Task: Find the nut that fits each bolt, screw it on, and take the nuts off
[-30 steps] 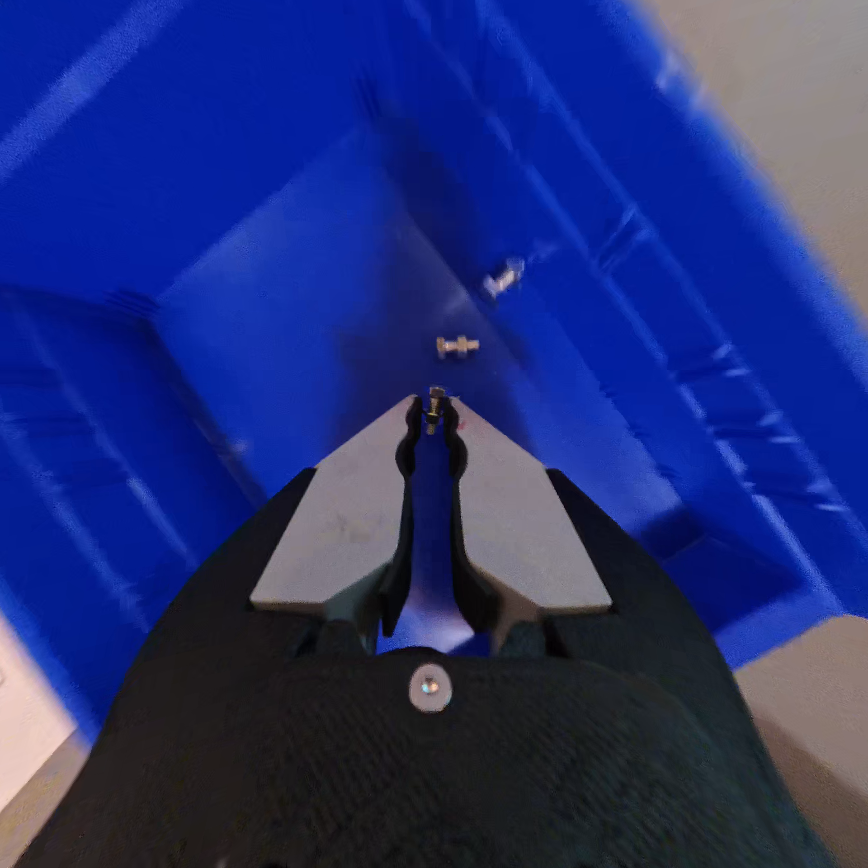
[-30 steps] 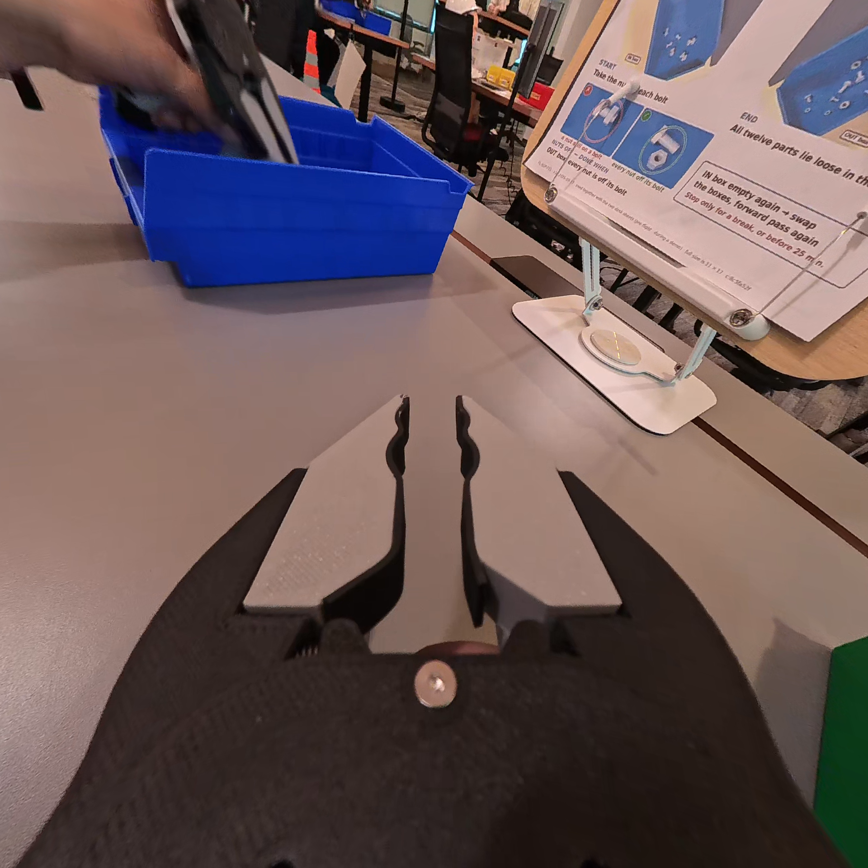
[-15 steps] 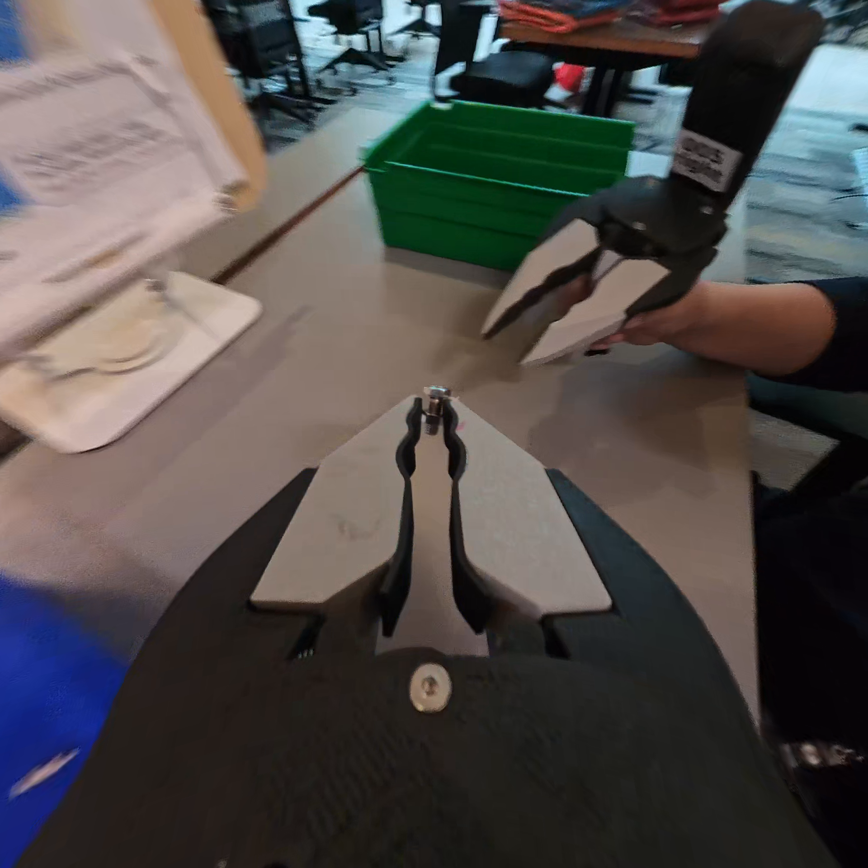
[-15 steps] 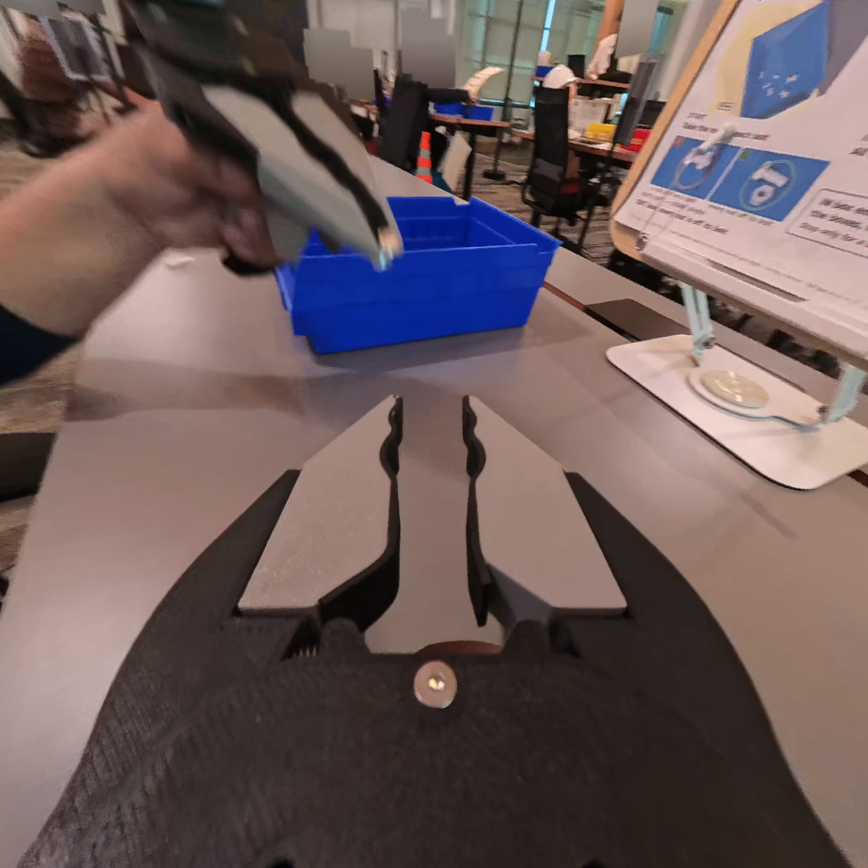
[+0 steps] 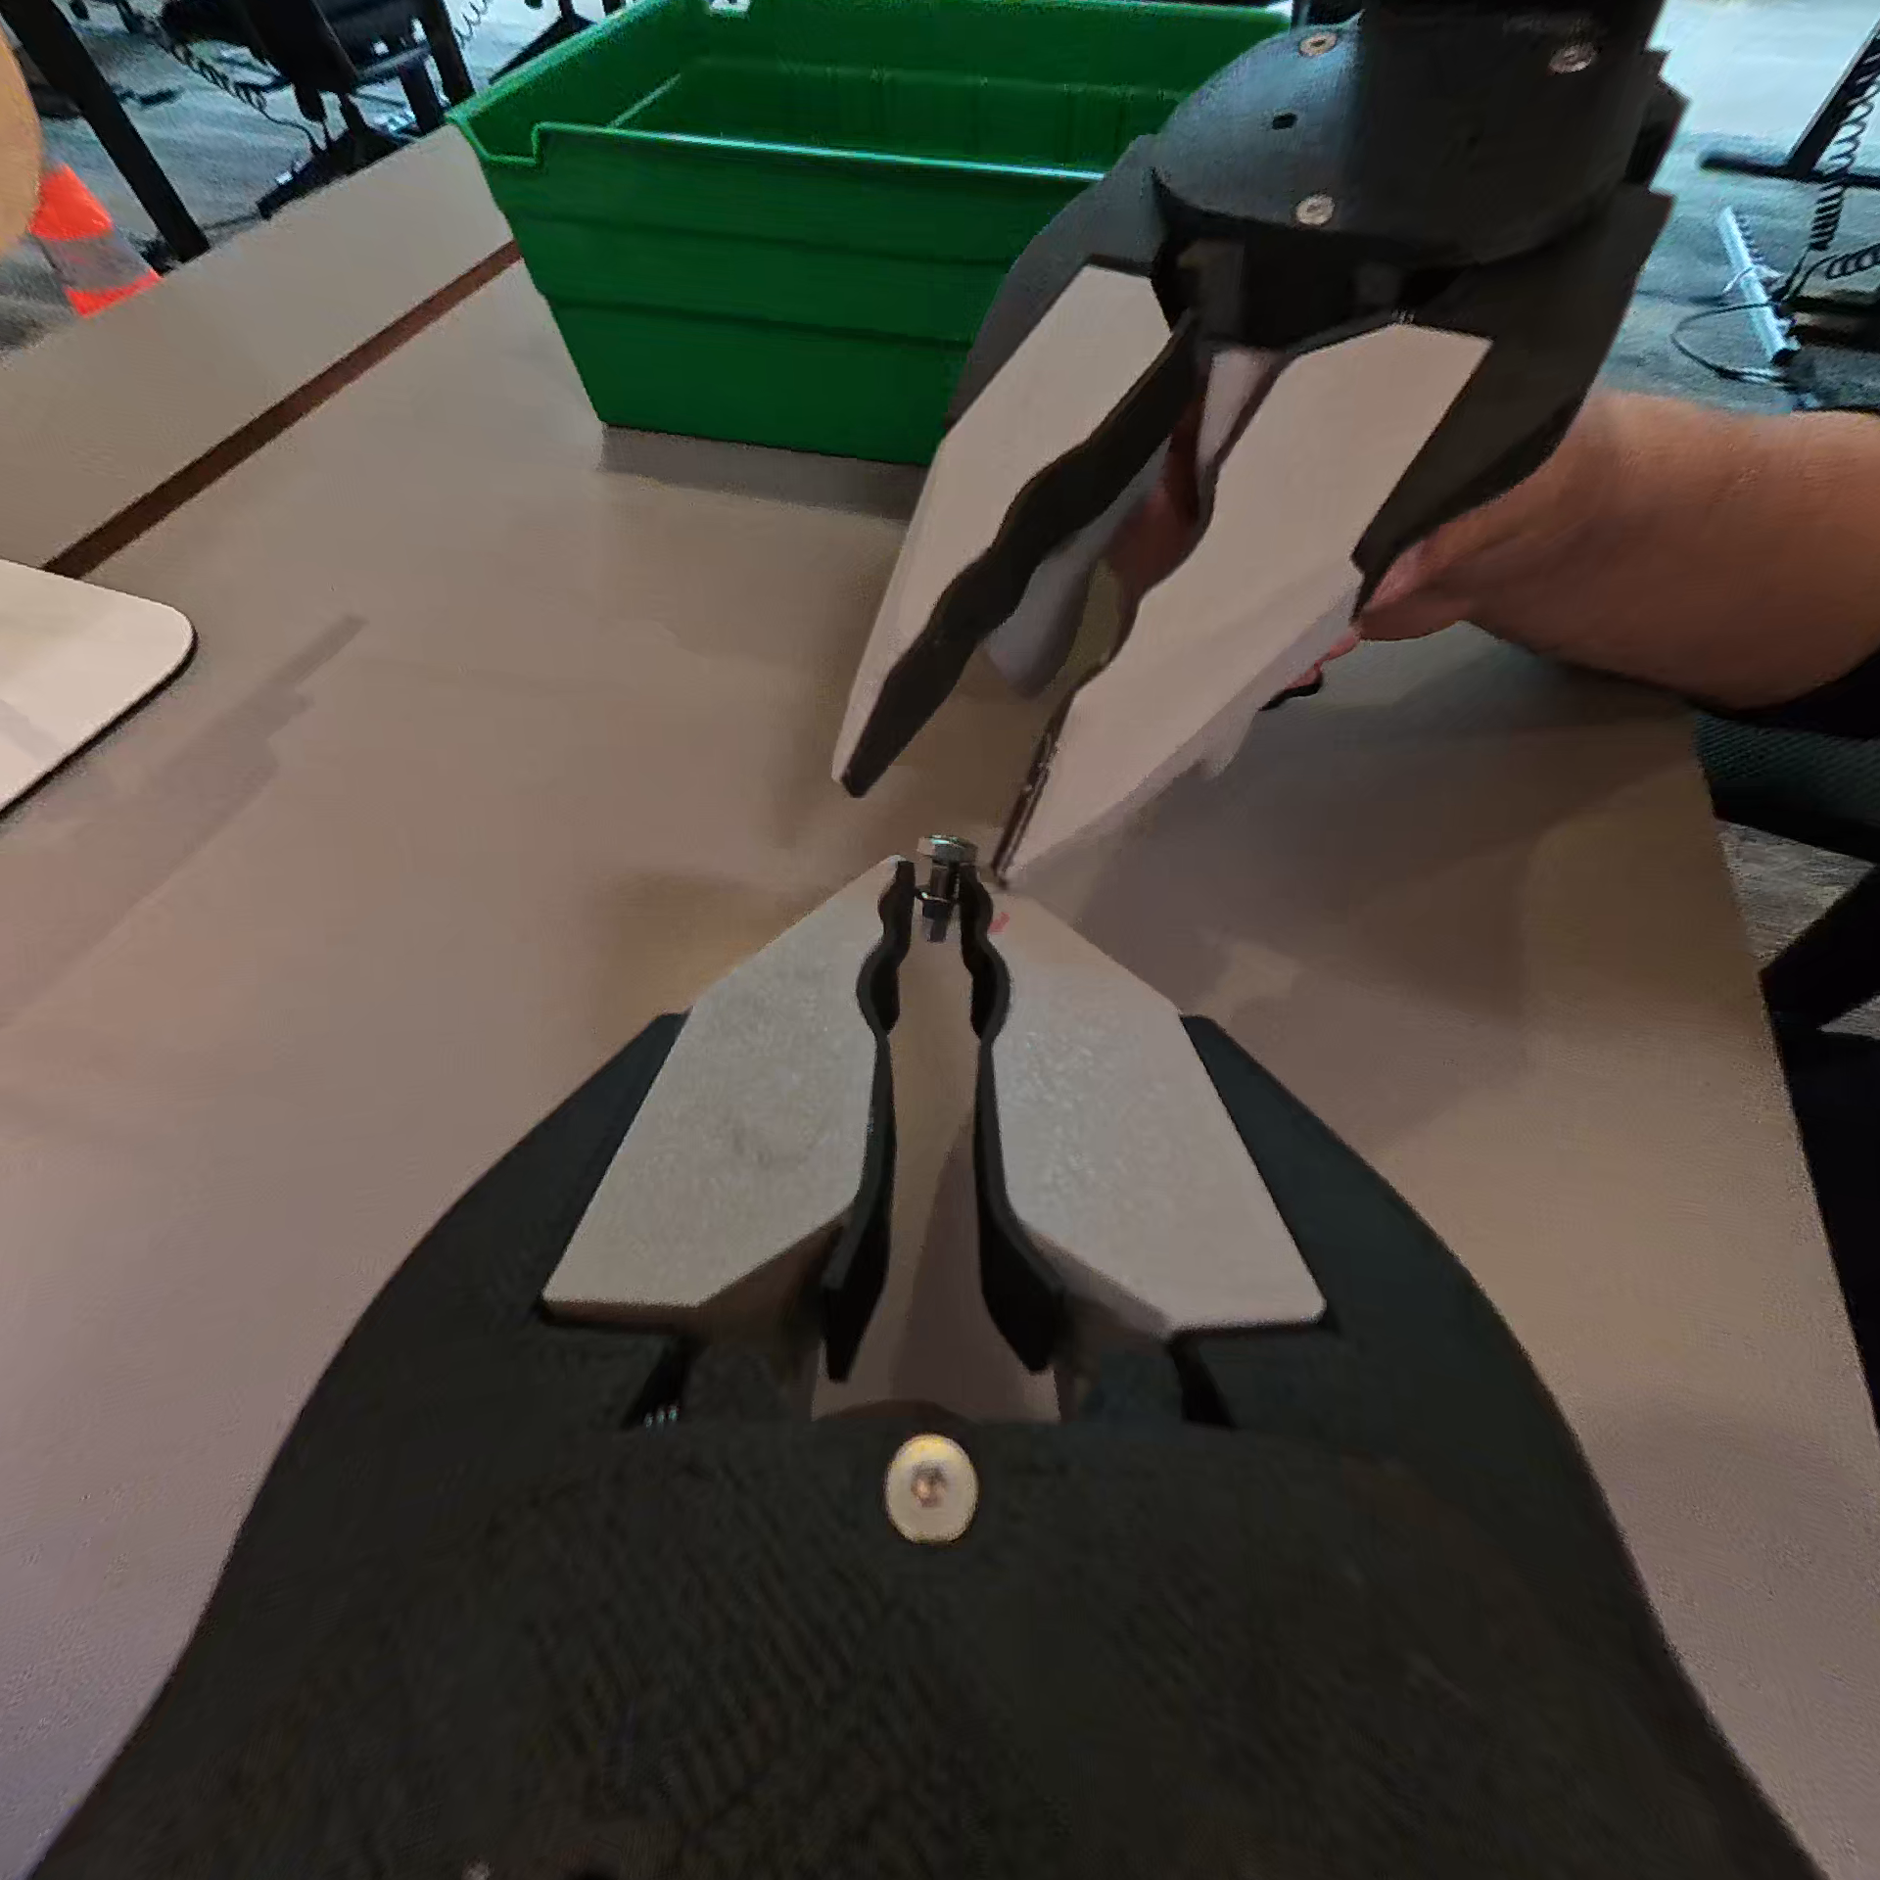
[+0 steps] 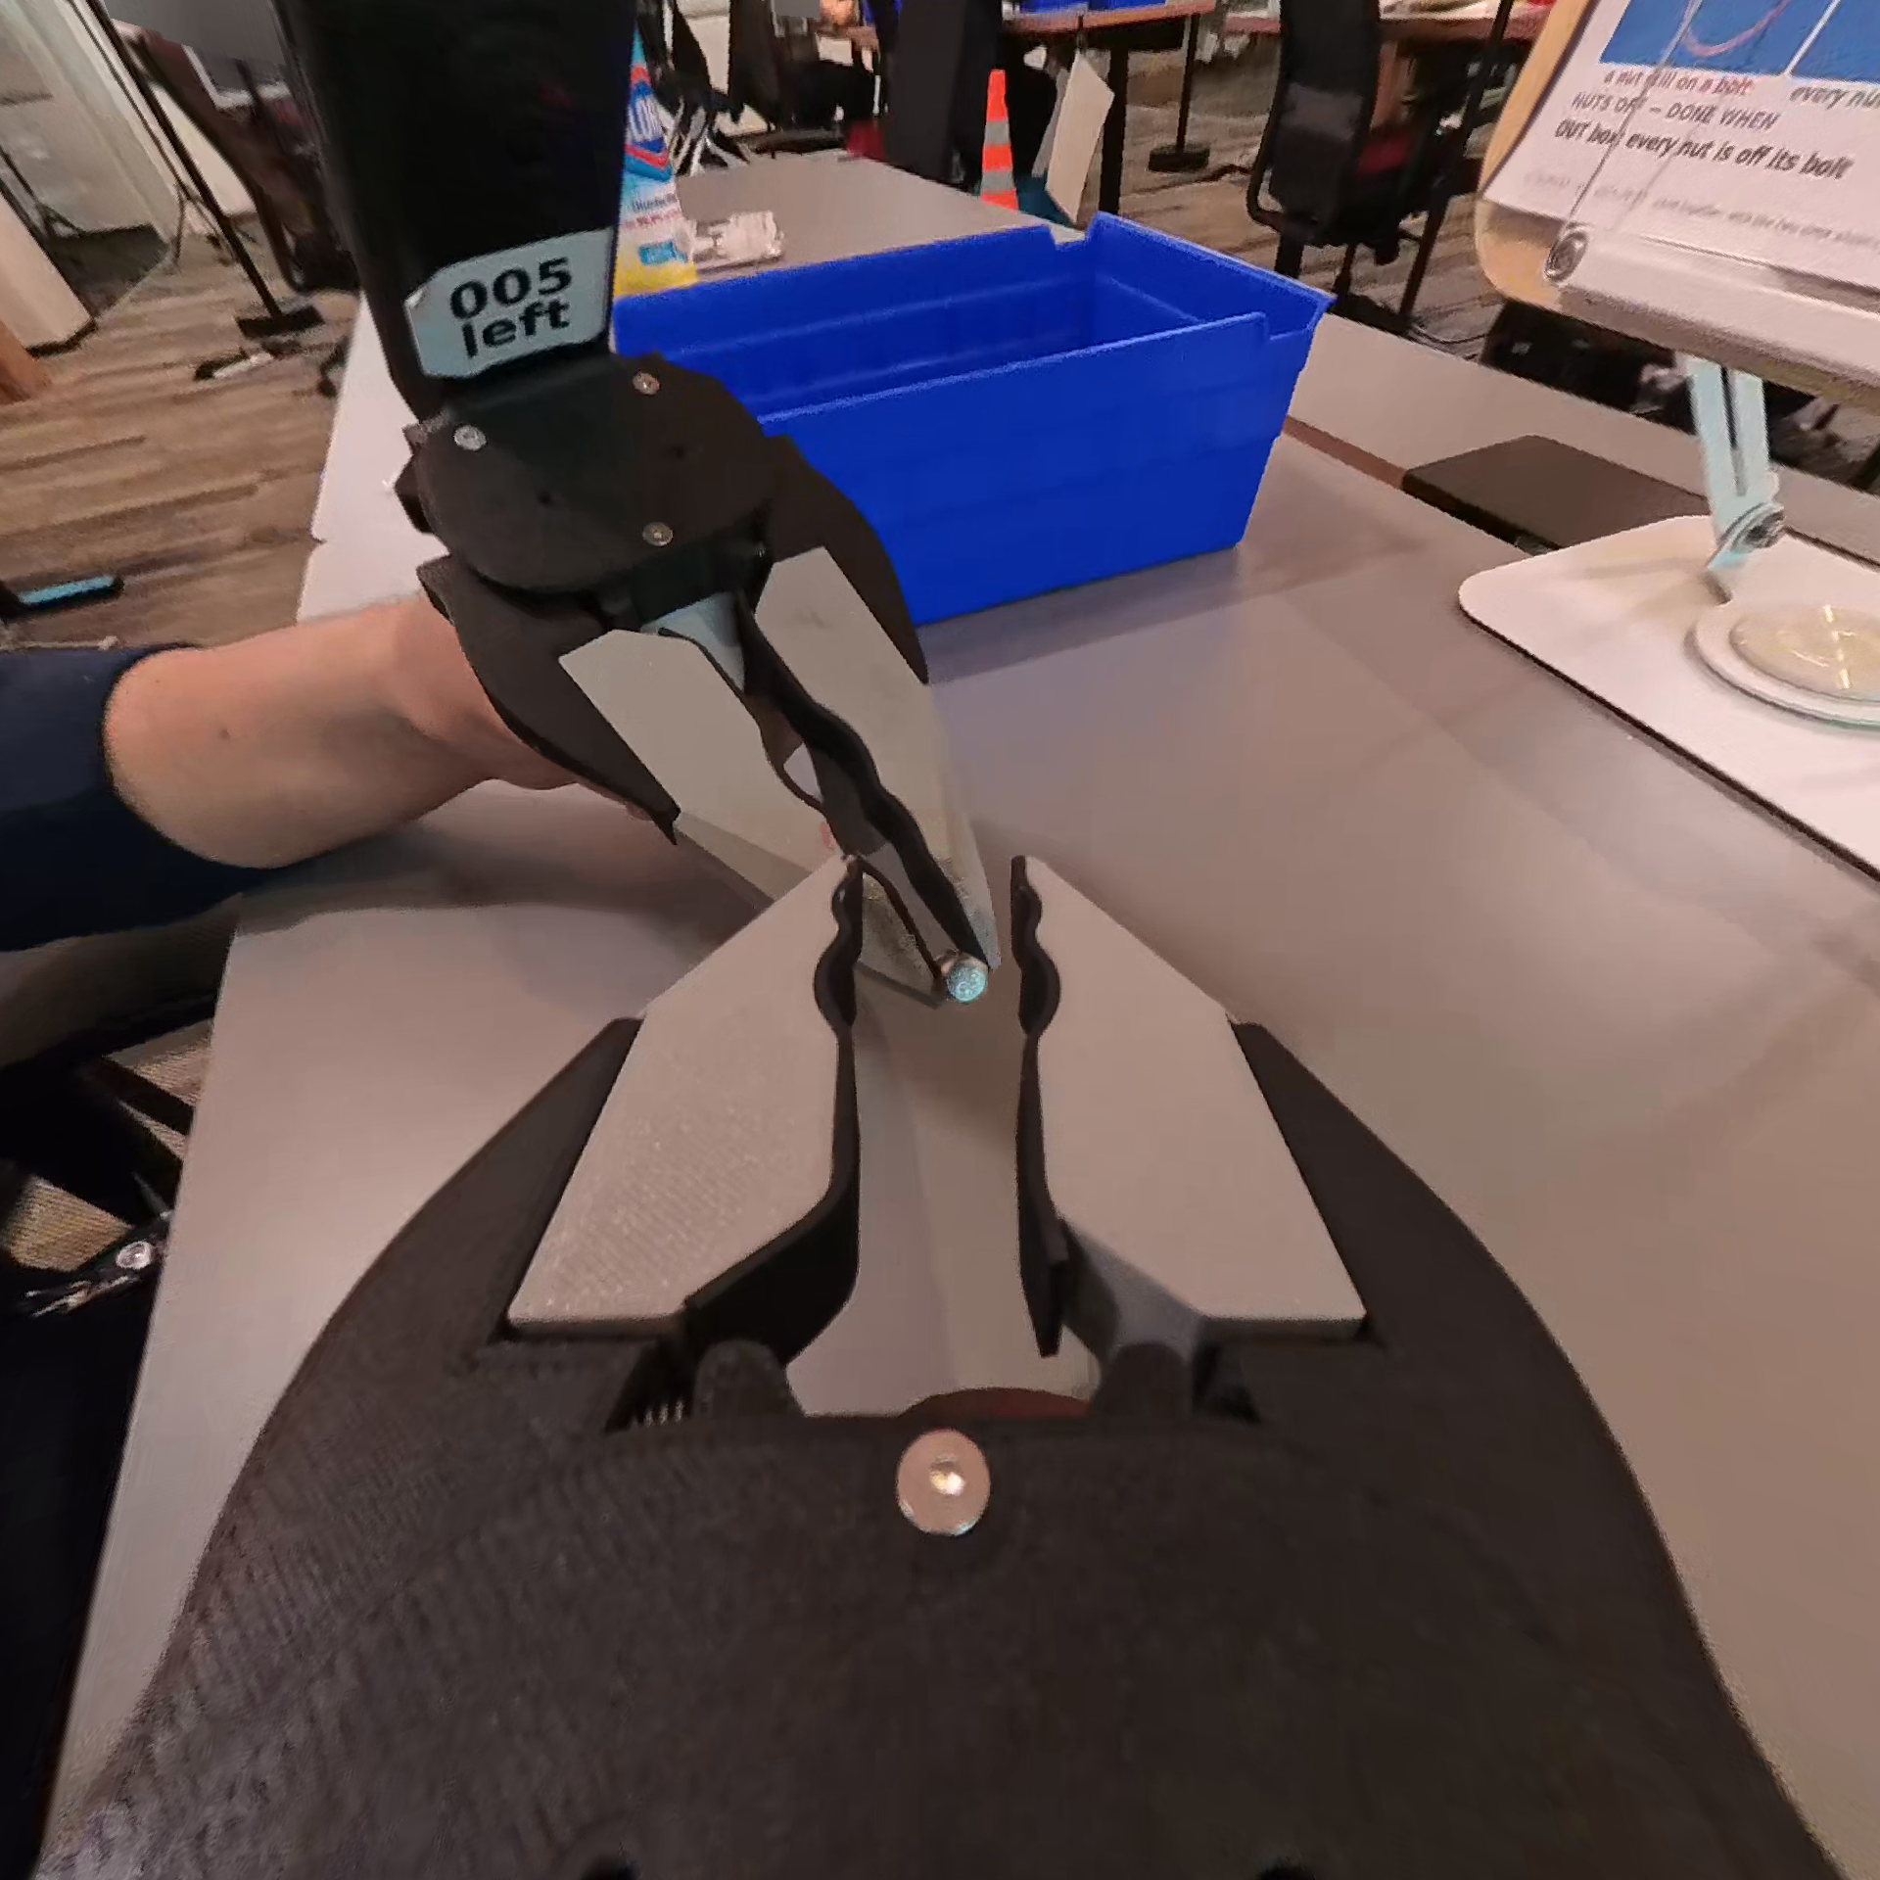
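In the left wrist view, the left gripper (image 5: 937, 895) was clenched on a small bolt (image 5: 941, 875), head outward, presenting it over the table (image 5: 427, 651); the right gripper (image 5: 921, 824) stood just beyond, jaws spread.

In the right wrist view, the bolt's head lay between the spread fingertips (image 6: 1020, 885), probably so the right gripper could take hold there.
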`<move>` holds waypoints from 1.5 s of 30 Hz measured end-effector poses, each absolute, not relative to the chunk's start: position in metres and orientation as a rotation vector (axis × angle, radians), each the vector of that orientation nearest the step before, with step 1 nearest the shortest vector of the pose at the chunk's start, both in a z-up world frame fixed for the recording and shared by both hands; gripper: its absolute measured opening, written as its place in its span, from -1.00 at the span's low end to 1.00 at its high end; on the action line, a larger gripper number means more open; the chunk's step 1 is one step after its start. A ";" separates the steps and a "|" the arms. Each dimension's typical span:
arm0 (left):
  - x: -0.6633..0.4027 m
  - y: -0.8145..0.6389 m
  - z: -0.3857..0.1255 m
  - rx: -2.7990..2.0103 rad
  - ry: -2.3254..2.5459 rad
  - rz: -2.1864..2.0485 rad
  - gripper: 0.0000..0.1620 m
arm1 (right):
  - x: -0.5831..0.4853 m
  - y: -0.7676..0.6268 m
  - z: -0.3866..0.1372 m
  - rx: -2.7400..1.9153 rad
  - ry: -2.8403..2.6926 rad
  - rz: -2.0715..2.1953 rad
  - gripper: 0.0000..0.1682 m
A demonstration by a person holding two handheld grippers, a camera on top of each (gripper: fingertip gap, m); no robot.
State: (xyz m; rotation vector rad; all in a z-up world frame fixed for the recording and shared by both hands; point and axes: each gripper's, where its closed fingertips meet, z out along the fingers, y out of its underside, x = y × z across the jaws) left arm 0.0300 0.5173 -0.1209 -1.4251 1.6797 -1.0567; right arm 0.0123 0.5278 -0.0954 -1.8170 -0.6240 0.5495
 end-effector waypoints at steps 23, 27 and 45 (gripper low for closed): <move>0.031 0.522 -0.124 -1.401 1.684 -0.970 -0.92 | 0.011 0.529 -0.097 -1.830 -0.593 0.600 -0.69; 0.030 0.523 -0.123 -1.390 1.682 -0.955 -0.92 | 0.016 0.529 -0.091 -1.812 -0.570 0.600 -0.70; 0.029 0.522 -0.123 -1.198 1.748 -0.724 -0.92 | 0.021 0.526 -0.117 -1.991 -0.435 0.867 -0.87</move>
